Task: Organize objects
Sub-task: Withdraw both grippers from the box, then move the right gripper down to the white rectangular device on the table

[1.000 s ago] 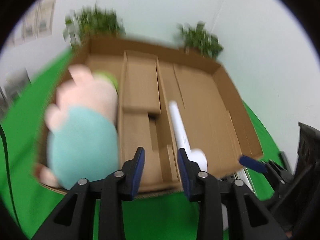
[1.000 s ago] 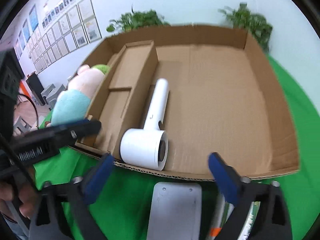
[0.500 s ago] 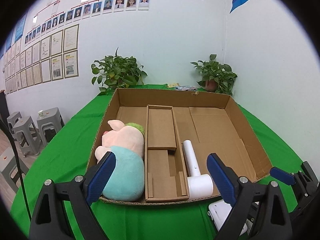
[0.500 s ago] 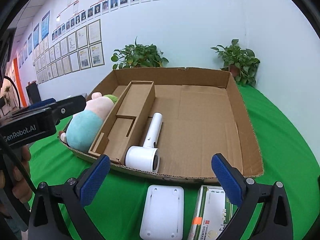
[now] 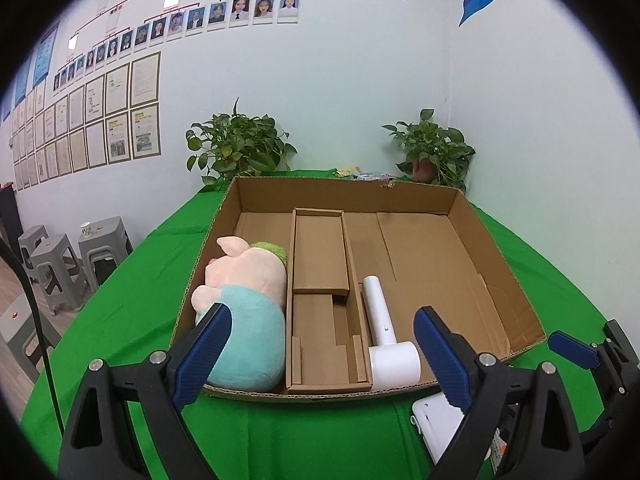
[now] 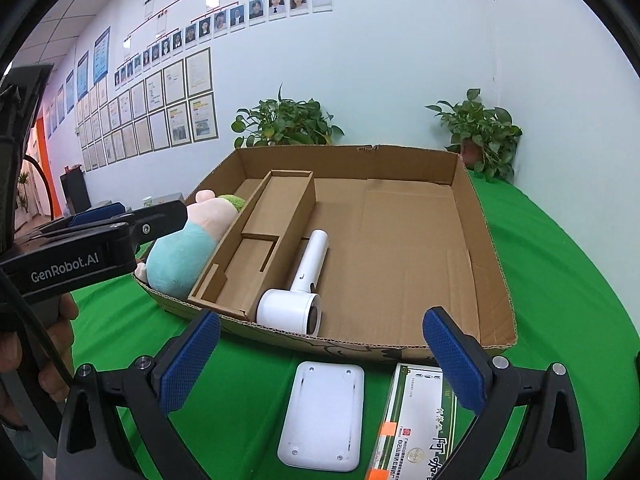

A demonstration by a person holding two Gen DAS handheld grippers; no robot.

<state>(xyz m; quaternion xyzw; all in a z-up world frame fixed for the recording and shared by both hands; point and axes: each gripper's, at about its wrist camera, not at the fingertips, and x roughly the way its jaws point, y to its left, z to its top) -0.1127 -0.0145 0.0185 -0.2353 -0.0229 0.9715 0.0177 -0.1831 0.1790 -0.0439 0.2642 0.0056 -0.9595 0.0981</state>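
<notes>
A wide cardboard box (image 5: 500, 272) (image 6: 480, 240) lies on the green table. A pig plush (image 5: 244, 308) (image 6: 188, 244) lies in its left section. A white hair dryer (image 5: 384, 340) (image 6: 300, 296) lies beside the cardboard divider insert (image 5: 320, 304) (image 6: 264, 248). A flat white device (image 6: 324, 412) (image 5: 440, 420) and a green-white carton (image 6: 416, 428) lie on the table in front of the box. My left gripper (image 5: 320, 356) is open and empty above the box's near edge. My right gripper (image 6: 320, 364) is open and empty above the white device.
Two potted plants (image 5: 240, 148) (image 5: 432, 152) stand behind the box by the wall. Grey stools (image 5: 60, 256) stand left of the table. The left gripper's body (image 6: 80, 248) shows at the left of the right wrist view.
My left gripper opened wide, let go of the pig plush in the box's left section, and drew back. My right gripper also drew back and up from the box.
</notes>
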